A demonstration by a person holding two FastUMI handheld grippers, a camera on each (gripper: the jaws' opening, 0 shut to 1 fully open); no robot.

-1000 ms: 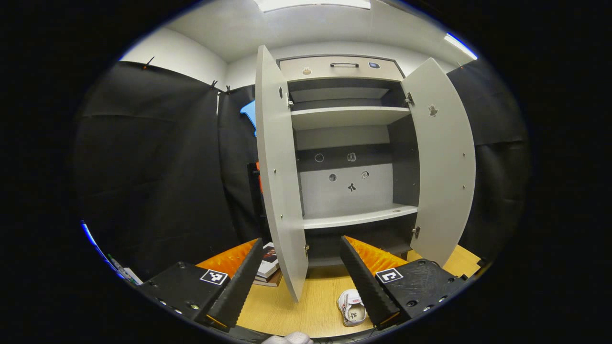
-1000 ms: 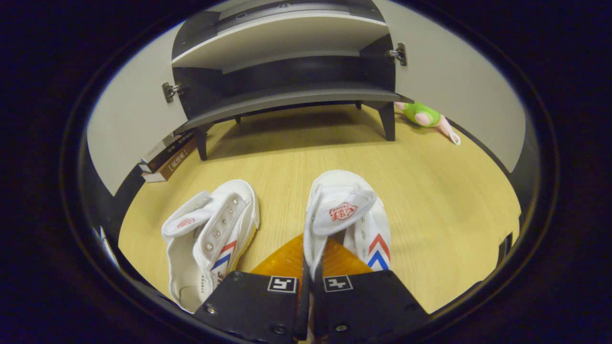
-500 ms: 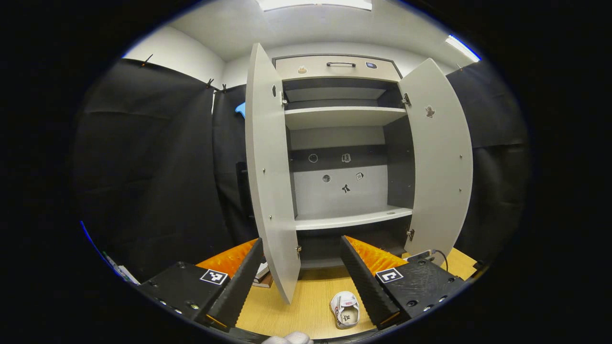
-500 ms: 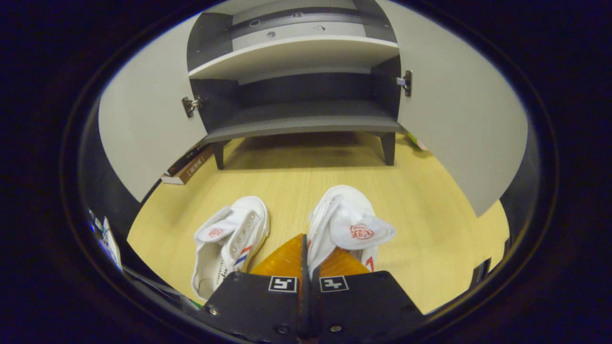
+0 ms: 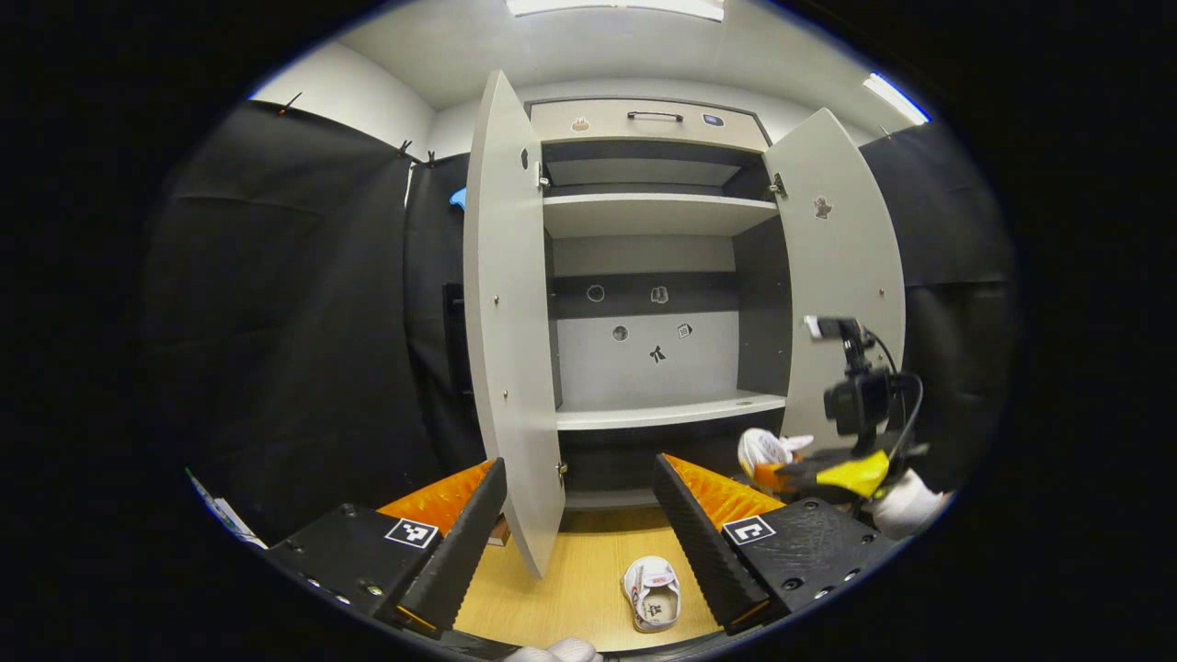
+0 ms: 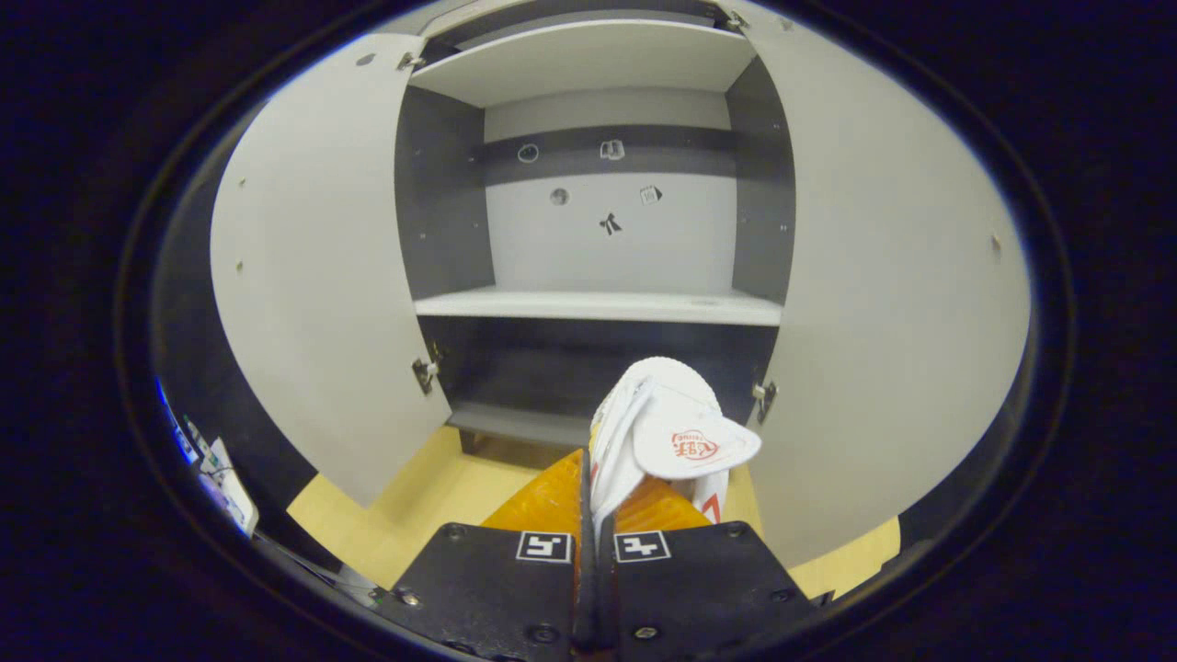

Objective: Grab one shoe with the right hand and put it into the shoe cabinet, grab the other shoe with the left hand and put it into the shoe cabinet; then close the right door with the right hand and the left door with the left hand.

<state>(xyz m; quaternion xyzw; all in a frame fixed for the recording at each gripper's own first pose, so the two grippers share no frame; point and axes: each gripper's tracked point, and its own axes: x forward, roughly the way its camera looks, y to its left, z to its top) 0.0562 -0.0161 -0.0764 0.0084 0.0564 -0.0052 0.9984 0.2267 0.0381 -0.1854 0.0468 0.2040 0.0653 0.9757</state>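
We face the shoe cabinet [image 6: 598, 308] with both doors swung wide: the left door [image 6: 317, 276] and the right door [image 6: 883, 285] flank an open bay with a pale middle shelf and a dark lower shelf beneath it.

Step in hand, as we judge it: carrying the first shoe to a shelf. To do this well we should keep the shoe level, steer between the two door edges without brushing the right door, which stands close beside the load, and release only once the sole sits flat and well inside the shelf lip, so the doors can shut later.

The right gripper [image 6: 593, 515] is clamped on the white shoe [image 6: 667, 432], both fingers pinching its side wall near the heel; the shoe juts forward from the fingertips, raised off the floor, toe pointing at the lower shelf and not yet inside.

The left gripper [image 5: 579, 529] hangs with its fingers spread, holding nothing. The second shoe [image 5: 651, 593] lies on the wooden floor [image 5: 588, 588] below and between those fingers, apart from them.
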